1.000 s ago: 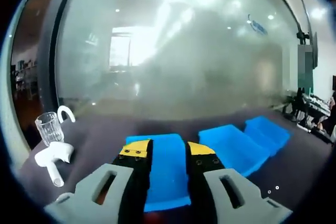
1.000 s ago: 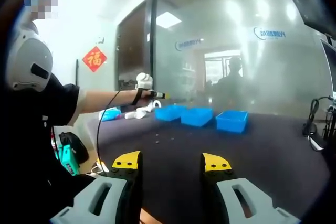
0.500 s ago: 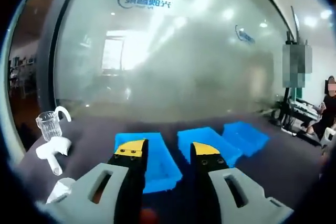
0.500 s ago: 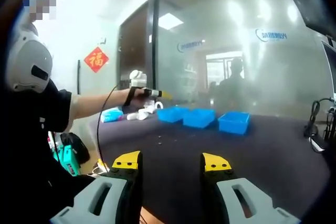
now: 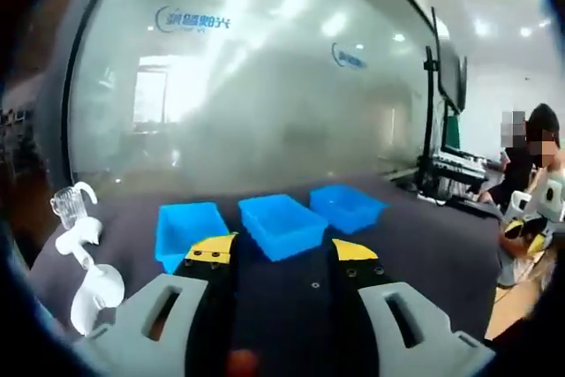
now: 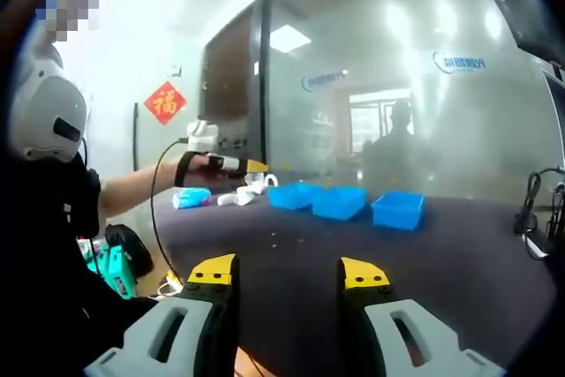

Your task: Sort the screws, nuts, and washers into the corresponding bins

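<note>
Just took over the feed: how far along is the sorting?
Done: nothing shows in the three blue bins; their contents are too small to judge. In hand: nothing; the left gripper and the right gripper both stand open and empty. Left: small parts lie loose on the dark table.

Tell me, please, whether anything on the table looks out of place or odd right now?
Nothing looks damaged or spilled. The three blue bins sit upright in a row. A few small parts lie loose on the dark table, unsorted. White objects and a glass stand off to one side.
</note>
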